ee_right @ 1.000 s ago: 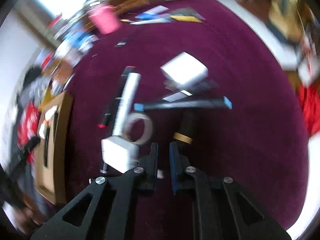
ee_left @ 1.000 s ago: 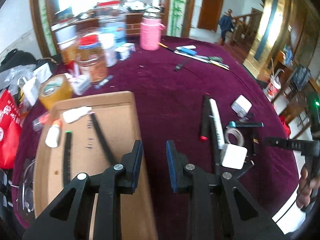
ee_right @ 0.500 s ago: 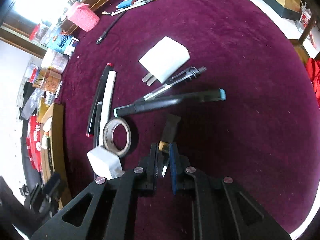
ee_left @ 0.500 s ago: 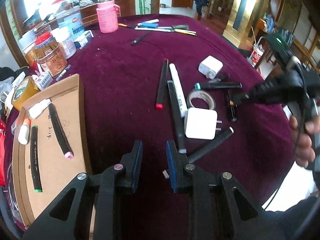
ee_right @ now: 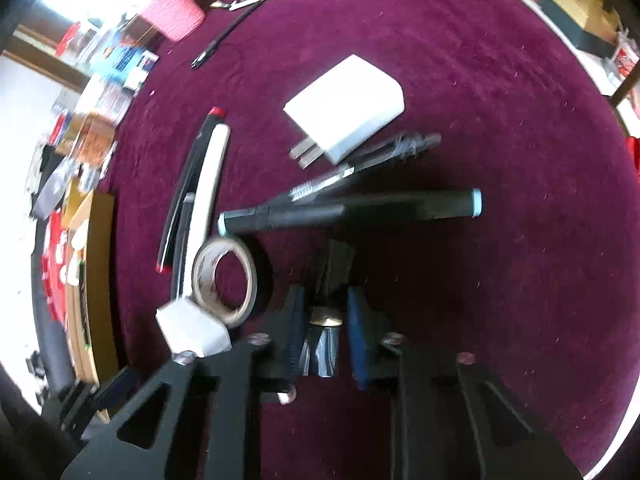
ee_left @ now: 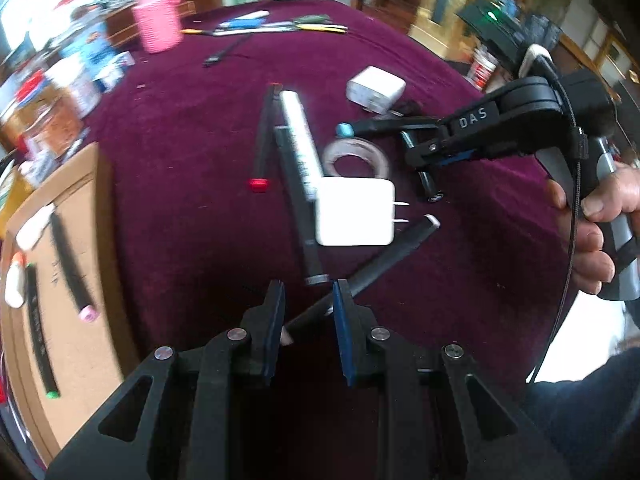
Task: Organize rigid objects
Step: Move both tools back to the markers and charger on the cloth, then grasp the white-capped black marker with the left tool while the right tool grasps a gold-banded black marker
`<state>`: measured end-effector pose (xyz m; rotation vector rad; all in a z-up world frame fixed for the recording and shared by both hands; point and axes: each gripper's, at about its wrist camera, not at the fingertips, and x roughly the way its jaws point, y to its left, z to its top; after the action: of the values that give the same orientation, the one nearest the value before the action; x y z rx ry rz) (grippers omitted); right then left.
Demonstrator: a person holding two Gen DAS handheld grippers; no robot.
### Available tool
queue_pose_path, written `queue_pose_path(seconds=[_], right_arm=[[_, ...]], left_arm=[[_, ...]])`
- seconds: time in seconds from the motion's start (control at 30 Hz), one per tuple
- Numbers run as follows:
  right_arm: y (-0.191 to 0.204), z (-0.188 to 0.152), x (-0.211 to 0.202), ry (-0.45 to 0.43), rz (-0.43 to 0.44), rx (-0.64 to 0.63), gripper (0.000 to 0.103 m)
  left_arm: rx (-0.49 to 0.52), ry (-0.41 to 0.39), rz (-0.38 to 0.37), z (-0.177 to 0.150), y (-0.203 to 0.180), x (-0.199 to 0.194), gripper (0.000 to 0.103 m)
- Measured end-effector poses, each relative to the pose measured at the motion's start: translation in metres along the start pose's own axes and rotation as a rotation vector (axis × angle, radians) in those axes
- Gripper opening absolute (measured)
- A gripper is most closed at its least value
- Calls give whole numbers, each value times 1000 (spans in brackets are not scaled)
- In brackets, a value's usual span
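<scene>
On the maroon cloth lies a black marker with a white cap [ee_left: 384, 264], slanting between the jaws of my left gripper [ee_left: 308, 300]. Its jaws stand a little apart and do not press on the marker. In the right wrist view my right gripper [ee_right: 326, 320] points down over a black pen with a gold band [ee_right: 326, 316]. Its jaws are opening, with the pen between them and thin gaps at the pads. Around them lie a white charger [ee_left: 354, 212], a tape ring [ee_right: 224, 276], a teal-capped marker [ee_right: 352, 212] and a second charger [ee_right: 348, 112]. The right gripper [ee_left: 416, 152] also shows at the right of the left wrist view.
A cardboard tray [ee_left: 96, 240] at the left holds several markers. A pink cup [ee_left: 158, 24], jars and boxes crowd the far left, and pens [ee_left: 280, 26] lie at the far edge. A hand [ee_left: 592, 240] grips the right tool near the table's right rim.
My left gripper has swung right from the cardboard tray to the marker pile and come lower. My right gripper has sunk onto the black pen and its jaws have parted slightly.
</scene>
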<state>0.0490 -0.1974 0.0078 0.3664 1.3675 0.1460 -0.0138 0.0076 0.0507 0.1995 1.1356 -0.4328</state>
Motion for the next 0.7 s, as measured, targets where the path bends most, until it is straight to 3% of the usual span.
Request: queue_pose_path(seconds=[0.17,0.3,0.43,0.53,0.7], right_arm=[[-15,-19,-23,-46,-52,-17,17],[-34,-29,-31,-32,-49,22,17],[-45,-35,-31,-24,-47,52,17],[-52,-41,-34,-25,-37,67,17],[-47,-48,-34,-29,-32,39,17]], left_arm=[[108,44,-48,5,-19,16,22],[226,70,-40,7,-33,29,30],[330,119,-64,9,-47,43,30],[358,107,-70,13,-53,43,30],[317,75,-25,5,-68,37,12]])
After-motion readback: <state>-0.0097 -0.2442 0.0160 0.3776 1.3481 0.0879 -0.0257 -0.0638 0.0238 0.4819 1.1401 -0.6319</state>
